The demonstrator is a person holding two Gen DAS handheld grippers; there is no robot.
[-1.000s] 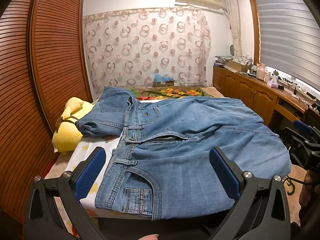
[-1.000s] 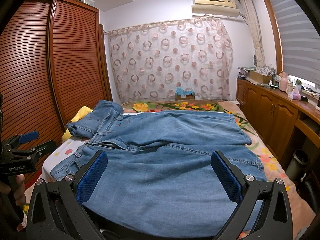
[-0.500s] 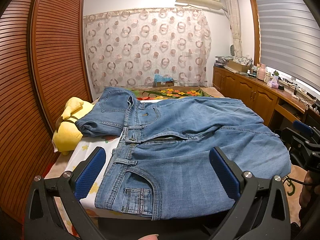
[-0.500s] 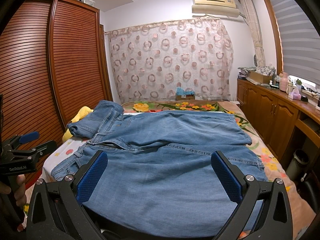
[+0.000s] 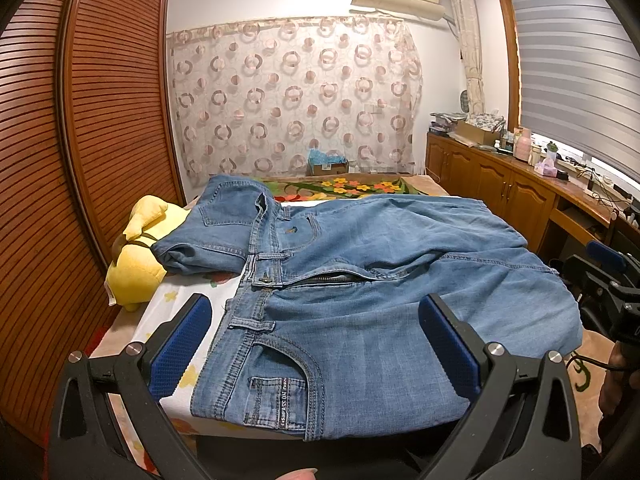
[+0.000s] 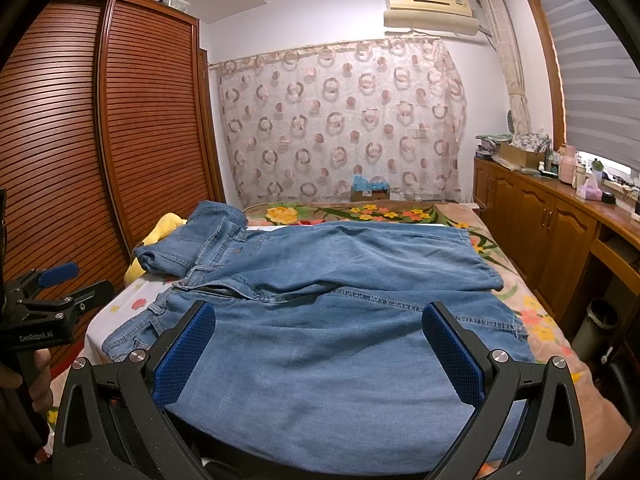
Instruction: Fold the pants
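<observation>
Across the bed (image 5: 132,330), from about nine o'clock to three o'clock in both wrist views, lie the blue denim pants (image 5: 380,300), spread front-up with the waistband at the left and the legs running off to the right, the hems reaching the bed's right side. The left gripper (image 5: 316,340) hovers over the near hip pocket with its blue-padded fingers spread wide and nothing between them; the right gripper (image 6: 316,344) hangs likewise over the nearer leg, jaws wide apart and empty. Each seems held low at six o'clock, just short of the cloth, probably so that the person can size up where to take hold: one tool near the waist, the other along the leg, a fair placing for lifting the near half over the far half. The pants look worn-soft and light in the wash, the fly open with the zip showing, a belt loop and coin pocket plain at the near corner. The far hip is not flat: it is turned over and bunched at ten o'clock, lying against a yellow plush toy (image 5: 136,268). The far leg overlaps the near one slightly, with shallow wrinkles at the crotch. No fold is yet made, by my judgement.
</observation>
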